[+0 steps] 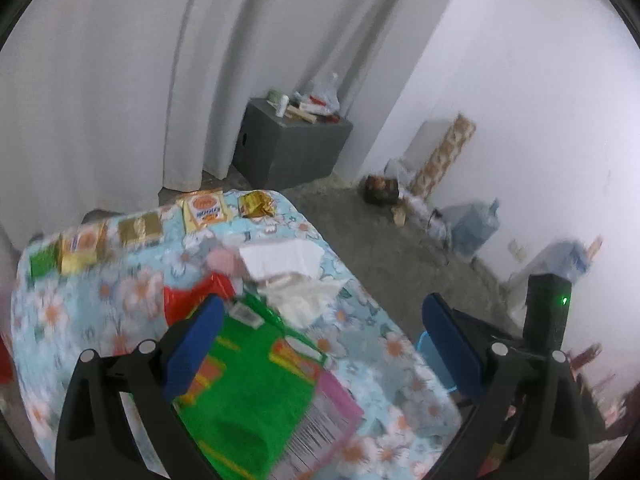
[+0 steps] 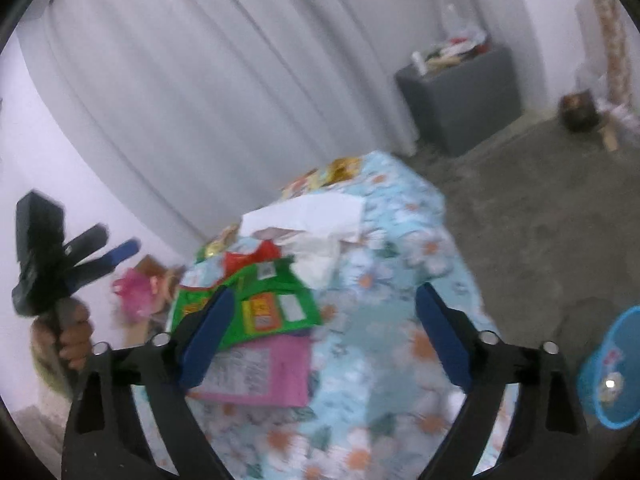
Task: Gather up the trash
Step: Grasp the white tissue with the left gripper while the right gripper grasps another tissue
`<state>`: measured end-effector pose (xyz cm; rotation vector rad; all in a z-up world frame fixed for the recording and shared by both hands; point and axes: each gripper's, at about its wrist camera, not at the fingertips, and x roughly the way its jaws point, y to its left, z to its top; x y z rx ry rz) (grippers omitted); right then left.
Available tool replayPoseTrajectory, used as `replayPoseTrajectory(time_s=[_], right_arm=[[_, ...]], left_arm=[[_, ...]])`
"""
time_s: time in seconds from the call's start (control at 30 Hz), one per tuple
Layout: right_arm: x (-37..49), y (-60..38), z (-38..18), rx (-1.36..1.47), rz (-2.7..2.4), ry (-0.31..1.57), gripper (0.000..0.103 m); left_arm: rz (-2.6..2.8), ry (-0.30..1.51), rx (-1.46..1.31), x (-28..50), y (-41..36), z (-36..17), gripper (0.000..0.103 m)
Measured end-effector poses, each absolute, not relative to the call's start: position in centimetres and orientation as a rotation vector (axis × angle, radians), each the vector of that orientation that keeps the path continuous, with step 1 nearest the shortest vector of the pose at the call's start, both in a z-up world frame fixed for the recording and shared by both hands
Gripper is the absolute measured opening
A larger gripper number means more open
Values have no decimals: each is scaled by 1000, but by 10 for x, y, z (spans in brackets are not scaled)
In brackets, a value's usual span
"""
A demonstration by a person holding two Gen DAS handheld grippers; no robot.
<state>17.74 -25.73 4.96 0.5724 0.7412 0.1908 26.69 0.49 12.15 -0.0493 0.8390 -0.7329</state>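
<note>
Both tools hang released above the floral-clothed table [image 2: 400,248], nothing between their fingers. Below the left tool [image 1: 320,344] lies a green wrapper [image 1: 248,392]; the right tool [image 2: 324,340] is near a blue basket [image 2: 616,376].

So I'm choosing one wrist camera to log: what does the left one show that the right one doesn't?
Left only: water jugs on the floor by the wall, and a row of yellow packets along the table's far edge.
Right only: the blue bin clearly, and a hand holding the left tongs.
Both: green wrapper, pink packet, white paper, grey box.
</note>
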Motion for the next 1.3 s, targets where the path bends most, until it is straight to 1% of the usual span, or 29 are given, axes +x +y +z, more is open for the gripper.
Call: replayPoseTrajectory(time_s=[0.07,0.13,0.2,0.33,0.37,0.47,0.53,0.6,0.63,0.7,0.73,0.8,0.87,0.9,0.97,1.0,1.1,1.2,1.3], right_arm=[[197,-251,42,594,222,774,74],[214,-246,33,615,242,797,71],[232,-244,23,637,252,828,63],[261,-241,4,659,263,874,58],[265,-241,1,661,266,884,58],[277,-239,-8,659,276,911,55],[285,-237,-15,664,283,926,52],[291,-236,-20,671,293,932,46],[293,-235,-22,675,296,935,44],[295,-235,-24,683,300,937,37],[297,-235,-26,687,300,938,34],[299,-236,-28,700,300,942,21],[300,-235,-29,704,301,941,13],[300,-235,-29,708,304,938,9],[299,-235,-28,709,314,928,7],[297,-234,-26,706,320,921,6],[294,-234,-25,708,324,915,5],[289,-234,-21,714,331,901,5],[281,-235,-11,725,347,877,4]], left_arm=[[-728,867,5,285,-9,118,88],[-735,927,55,310,-27,108,82],[-720,972,84,327,-39,95,75],[-682,1031,182,360,-64,67,68],[-666,1045,202,368,-69,59,64],[-635,1089,225,385,-78,39,58],[-627,1110,231,392,-82,29,57],[-624,1140,234,397,-85,21,52],[-618,1150,237,398,-85,17,51],[-608,1157,246,399,-88,14,44],[-604,1158,251,399,-88,13,43],[-608,1162,250,399,-88,11,35],[-607,1159,249,398,-89,11,30],[-611,1157,252,397,-89,10,23],[-621,1156,256,395,-90,9,18],[-624,1148,263,394,-91,10,12],[-636,1117,294,387,-95,11,5],[-648,1085,314,380,-97,17,2],[-653,1034,334,370,-100,28,2]])
